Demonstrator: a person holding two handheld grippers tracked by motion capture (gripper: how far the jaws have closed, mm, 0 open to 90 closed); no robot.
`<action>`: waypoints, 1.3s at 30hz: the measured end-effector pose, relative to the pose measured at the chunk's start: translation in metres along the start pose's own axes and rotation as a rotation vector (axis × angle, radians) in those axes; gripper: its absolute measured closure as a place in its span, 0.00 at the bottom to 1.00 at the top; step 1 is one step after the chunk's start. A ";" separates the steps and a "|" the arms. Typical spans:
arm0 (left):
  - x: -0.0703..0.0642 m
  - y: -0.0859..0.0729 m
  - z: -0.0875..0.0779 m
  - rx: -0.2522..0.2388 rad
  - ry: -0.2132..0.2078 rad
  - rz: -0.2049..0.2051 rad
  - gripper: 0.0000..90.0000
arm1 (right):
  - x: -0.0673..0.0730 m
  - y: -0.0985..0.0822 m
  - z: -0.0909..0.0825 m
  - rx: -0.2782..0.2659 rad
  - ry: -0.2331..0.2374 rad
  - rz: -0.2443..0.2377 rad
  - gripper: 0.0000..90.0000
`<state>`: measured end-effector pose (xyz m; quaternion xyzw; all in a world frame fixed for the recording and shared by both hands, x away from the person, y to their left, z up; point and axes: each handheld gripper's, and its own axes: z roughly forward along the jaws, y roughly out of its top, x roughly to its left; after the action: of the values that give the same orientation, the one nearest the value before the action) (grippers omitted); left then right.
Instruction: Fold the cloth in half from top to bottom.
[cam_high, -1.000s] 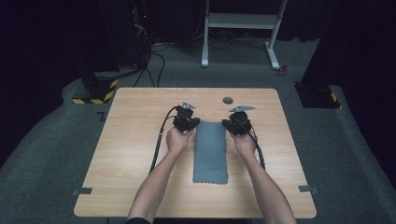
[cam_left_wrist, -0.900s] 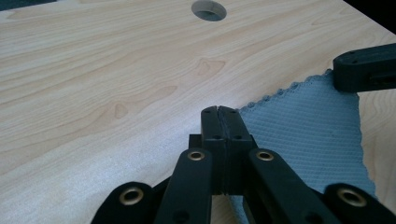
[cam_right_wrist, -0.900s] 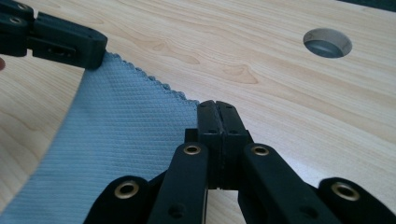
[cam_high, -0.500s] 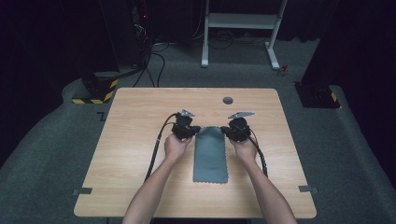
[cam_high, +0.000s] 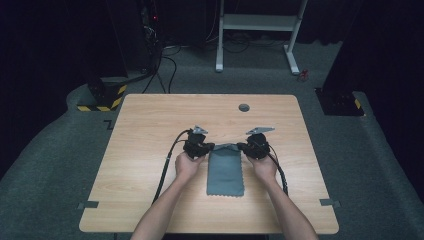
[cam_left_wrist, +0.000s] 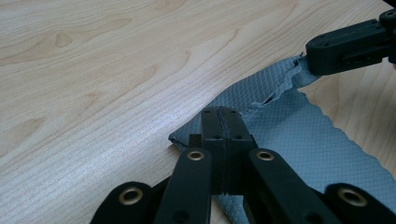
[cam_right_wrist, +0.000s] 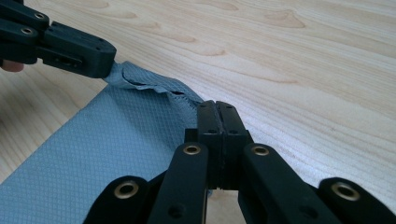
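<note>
On the wooden table (cam_high: 150, 150), grey cloth (cam_high: 225, 172), far corners hidden, pinched by closed left gripper (cam_high: 209, 148) and right gripper (cam_high: 241, 146).

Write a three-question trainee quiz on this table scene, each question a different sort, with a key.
1. True or false: the grey textured cloth lies crumpled in a ball on the light wooden table.
2. Which corners does the left gripper and the right gripper each pinch: (a) near, (b) far, (c) none?
3. Fill in: the small dark round thing lies ___ the cloth.

Key: 1 false, mostly flat; 2 b; 3 beyond.
</note>
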<state>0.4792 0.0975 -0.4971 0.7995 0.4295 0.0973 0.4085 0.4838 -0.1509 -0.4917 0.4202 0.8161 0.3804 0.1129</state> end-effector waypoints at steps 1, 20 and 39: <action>-0.001 0.000 -0.001 -0.003 -0.004 -0.001 1.00 | 0.001 -0.001 -0.001 0.002 0.001 0.000 1.00; -0.006 -0.013 -0.014 -0.030 -0.036 -0.002 1.00 | 0.008 -0.013 -0.008 0.004 0.018 -0.044 1.00; -0.017 -0.024 -0.027 -0.037 -0.038 0.026 1.00 | 0.019 -0.025 -0.021 -0.014 0.046 -0.076 1.00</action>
<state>0.4405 0.1066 -0.4939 0.7991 0.4096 0.0953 0.4298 0.4463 -0.1561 -0.4929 0.3794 0.8311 0.3910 0.1115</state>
